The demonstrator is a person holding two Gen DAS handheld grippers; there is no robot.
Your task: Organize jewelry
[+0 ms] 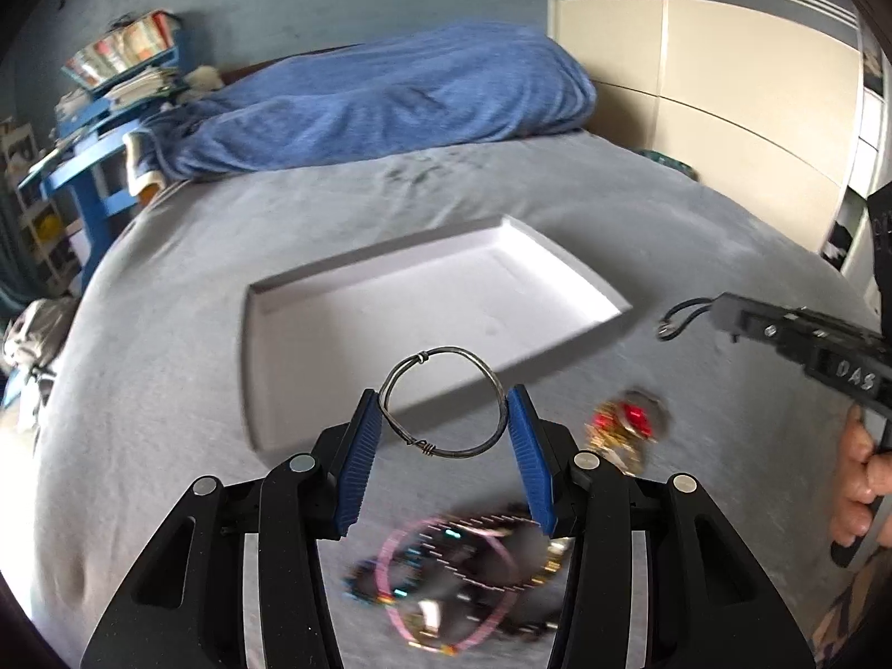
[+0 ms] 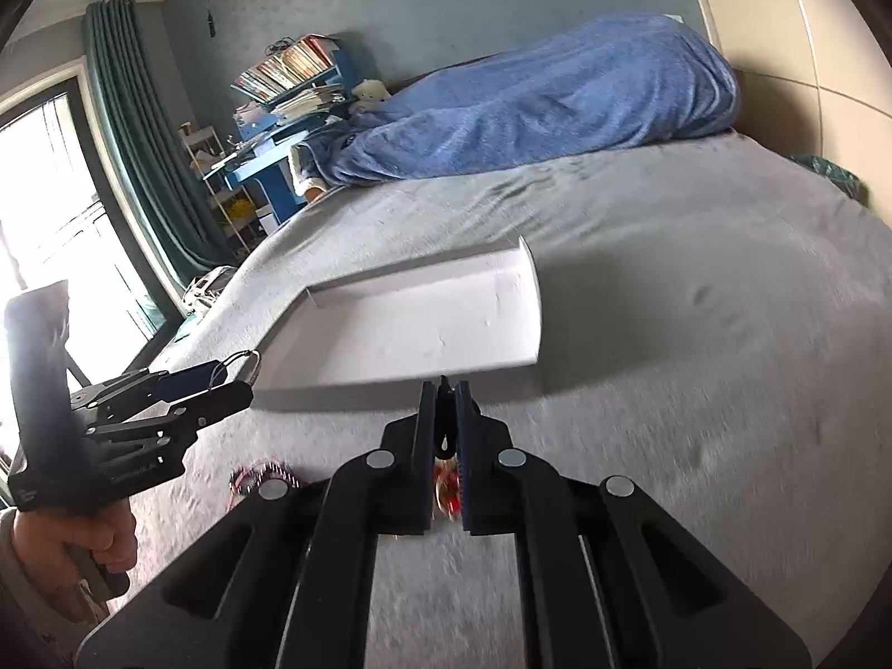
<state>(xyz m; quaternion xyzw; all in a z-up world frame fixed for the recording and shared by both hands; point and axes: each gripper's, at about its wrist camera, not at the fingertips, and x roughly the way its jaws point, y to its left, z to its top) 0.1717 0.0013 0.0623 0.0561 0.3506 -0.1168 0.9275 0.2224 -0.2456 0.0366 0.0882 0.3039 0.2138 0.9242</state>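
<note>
Left claw [image 1: 443, 423]: partly open, its blue pads [image 1: 357, 463] pressed on either side of a dark wire bangle [image 1: 443, 401]; the ring stands upright between the tips, clear of the bed. In the right wrist view this claw [image 2: 223, 382] comes in from the left with the bangle [image 2: 245, 368] at its tip.
Right claw [image 2: 444, 418]: jaws all but together, pinching a thin black cord [image 2: 444, 423] that hangs down between the pads. In the left wrist view this claw [image 1: 719, 312] reaches in from the right, the cord [image 1: 683, 318] looping out beyond its tip with a small metal end.
Hands: a hand [image 1: 861, 479] grips the right claw's handle at the right edge; the other hand [image 2: 83, 541] grips the left claw's handle at the lower left.
Loose jewelry: a red and gold piece [image 1: 624, 429] lies on the bed just right of the left claw, and shows blurred below the right claw's pads [image 2: 449, 490]. A heap of pink and dark beaded bracelets [image 1: 451, 574] lies under the left claw; its edge shows in the other view [image 2: 259, 476].
White tray [image 1: 312, 301]: shallow, rectangular, bare inside, flat on the bed beyond both claws [image 2: 535, 301].
Bed [image 1: 167, 390]: grey cover carrying everything, with a blue blanket [image 1: 379, 95] bunched at the far end.
Room: blue shelf with books [image 1: 117, 61] to the left, cream wardrobe doors [image 1: 725, 83] to the right, green curtain [image 2: 139, 139] by a bright window [image 2: 44, 195].
</note>
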